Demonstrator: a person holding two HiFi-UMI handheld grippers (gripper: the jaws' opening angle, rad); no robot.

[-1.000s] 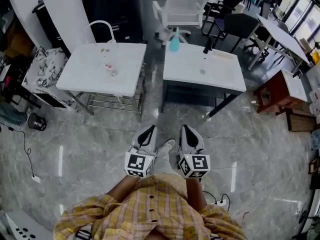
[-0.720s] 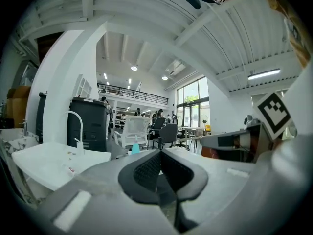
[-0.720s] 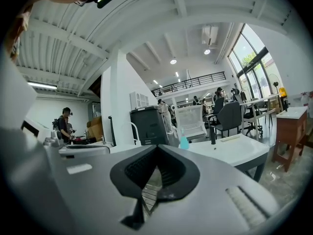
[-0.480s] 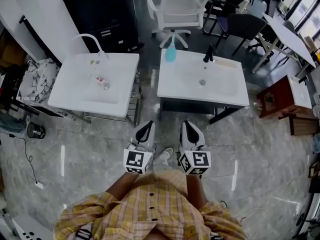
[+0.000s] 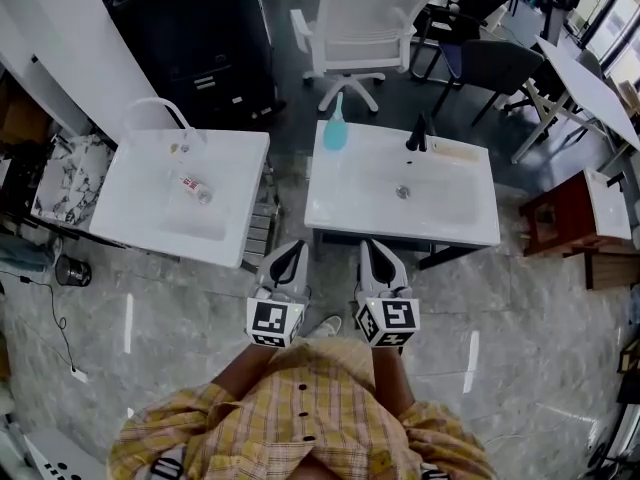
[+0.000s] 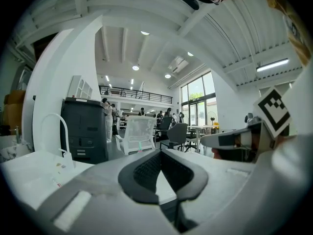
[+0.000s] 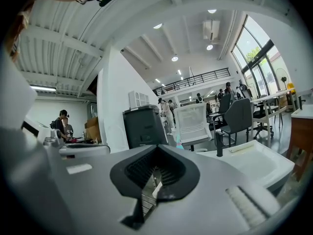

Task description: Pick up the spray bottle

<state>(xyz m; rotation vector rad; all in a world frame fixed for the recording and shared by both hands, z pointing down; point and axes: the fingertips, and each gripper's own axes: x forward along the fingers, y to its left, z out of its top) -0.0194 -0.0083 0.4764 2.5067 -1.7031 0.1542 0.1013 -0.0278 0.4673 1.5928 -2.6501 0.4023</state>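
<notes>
A person in a yellow checked shirt (image 5: 310,408) held the left gripper (image 5: 291,255) and right gripper (image 5: 372,253) side by side, pointing at a white sink (image 5: 440,218). A blue spray bottle (image 5: 335,128) stood on its far left corner, a white chair (image 5: 365,28) behind.

Big open office or lab hall, probably a test space. Two white sink units (image 5: 350,193) stand free on a glossy stone-look floor (image 5: 540,308). Around them are a white mesh office chair (image 5: 365,28), a dark swivel chair (image 5: 490,63), a folding table (image 5: 590,83) and a dark cabinet (image 5: 200,48). The gripper views show tall windows (image 6: 201,99), a mezzanine railing (image 7: 195,79), a strip light (image 6: 274,65) on a high white ceiling, and people (image 6: 108,116) far back.
</notes>
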